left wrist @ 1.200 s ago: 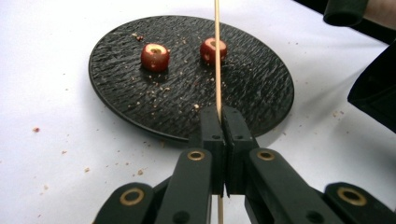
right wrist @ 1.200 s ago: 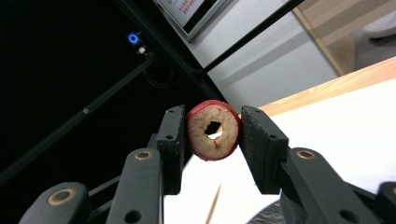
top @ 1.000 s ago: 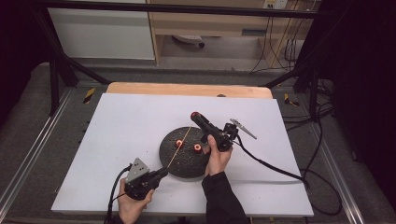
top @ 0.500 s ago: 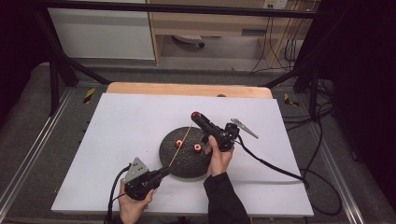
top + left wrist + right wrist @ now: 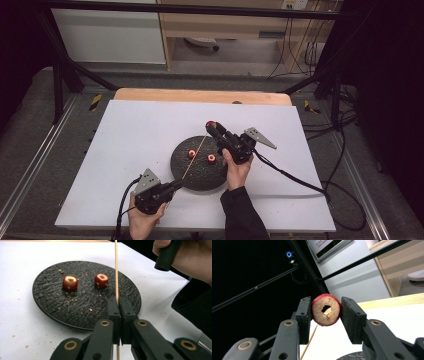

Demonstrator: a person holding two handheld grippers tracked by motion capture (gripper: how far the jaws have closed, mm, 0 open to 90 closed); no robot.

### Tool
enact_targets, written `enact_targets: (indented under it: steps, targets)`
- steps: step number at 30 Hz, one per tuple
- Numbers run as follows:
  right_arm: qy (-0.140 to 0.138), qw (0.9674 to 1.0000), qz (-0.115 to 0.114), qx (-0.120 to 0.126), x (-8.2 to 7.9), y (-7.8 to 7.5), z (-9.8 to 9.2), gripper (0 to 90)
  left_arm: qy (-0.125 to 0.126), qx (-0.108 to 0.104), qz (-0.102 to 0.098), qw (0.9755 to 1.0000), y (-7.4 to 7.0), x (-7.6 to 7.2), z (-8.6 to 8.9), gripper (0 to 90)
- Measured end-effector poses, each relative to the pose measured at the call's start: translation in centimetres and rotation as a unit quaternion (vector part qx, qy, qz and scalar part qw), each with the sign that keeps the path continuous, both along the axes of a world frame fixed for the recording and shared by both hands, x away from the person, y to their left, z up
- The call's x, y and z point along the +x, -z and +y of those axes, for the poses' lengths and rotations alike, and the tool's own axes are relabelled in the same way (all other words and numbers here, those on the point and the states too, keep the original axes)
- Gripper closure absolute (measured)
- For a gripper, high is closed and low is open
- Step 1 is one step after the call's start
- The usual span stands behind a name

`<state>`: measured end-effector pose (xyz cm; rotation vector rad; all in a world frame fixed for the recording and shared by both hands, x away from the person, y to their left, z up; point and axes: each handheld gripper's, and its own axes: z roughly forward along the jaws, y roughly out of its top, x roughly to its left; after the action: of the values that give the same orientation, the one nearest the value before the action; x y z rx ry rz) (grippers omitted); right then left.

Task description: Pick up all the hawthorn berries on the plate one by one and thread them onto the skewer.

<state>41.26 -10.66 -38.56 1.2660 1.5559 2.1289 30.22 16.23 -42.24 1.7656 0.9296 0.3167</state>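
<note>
Threading is in hand: the left gripper [image 5: 119, 305] jaws pinch the skewer [image 5: 116, 270], the right gripper [image 5: 325, 312] jaws pinch a cored fruit piece [image 5: 326, 309], whose hole seemingly needs sliding onto the tip.

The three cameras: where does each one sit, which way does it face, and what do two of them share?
High view: above the table, looking forward and down at the round black textured plate; both forearms show.
Left gripper view: on the left hand-held gripper, looking along the thin wooden skewer across the plate.
Right gripper view: on the right hand-held gripper, tilted upward at the cored red fruit piece.
Shared: all three show the skewer.
</note>
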Motion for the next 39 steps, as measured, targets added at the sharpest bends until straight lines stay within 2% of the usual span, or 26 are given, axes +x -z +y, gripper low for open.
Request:
enact_targets:
  steps: [4, 8, 13, 16, 20, 22, 29, 32, 39]
  targets:
    - [0.000, 0.9999, -0.008, -0.010, 0.0, 0.2, 0.1, 61.8, -0.004, -0.005, 0.000, 1.0000, 0.0, 0.0, -0.2, 88.4]
    - [-0.002, 0.9996, -0.021, -0.021, 0.0, 0.5, 0.2, 61.8, -0.011, -0.025, 0.007, 0.9996, 0.1, 0.1, -0.2, 88.4]
    - [-0.001, 0.9982, -0.045, -0.040, -0.2, 1.2, 0.7, 61.8, -0.029, -0.041, 0.007, 0.9987, 0.3, 0.0, -1.4, 88.4]
    - [-0.006, 0.9975, -0.046, -0.052, -0.4, 1.8, 1.0, 61.8, -0.037, -0.041, 0.012, 0.9984, 0.5, 0.2, -2.0, 88.3]
    - [-0.015, 0.9973, -0.039, -0.060, -0.8, 2.3, 1.2, 61.8, -0.048, -0.038, 0.006, 0.9981, 0.5, 0.7, -2.4, 88.3]
    - [-0.030, 0.9974, -0.029, -0.060, -1.0, 2.5, 1.4, 61.8, -0.051, -0.038, 0.005, 0.9979, 0.2, 1.2, -2.3, 88.3]
    - [-0.049, 0.9965, -0.007, -0.067, -2.0, 2.8, 1.6, 61.7, -0.041, -0.023, 0.004, 0.9989, -0.1, 2.3, -2.6, 88.4]
    - [-0.069, 0.9950, 0.012, -0.071, -2.4, 3.2, 1.8, 61.6, -0.042, -0.020, 0.001, 0.9989, -0.3, 2.6, -2.6, 88.4]
    - [-0.095, 0.9916, 0.034, -0.081, -3.3, 3.9, 2.2, 61.5, -0.036, 0.001, -0.008, 0.9993, -0.7, 3.3, -2.7, 88.4]
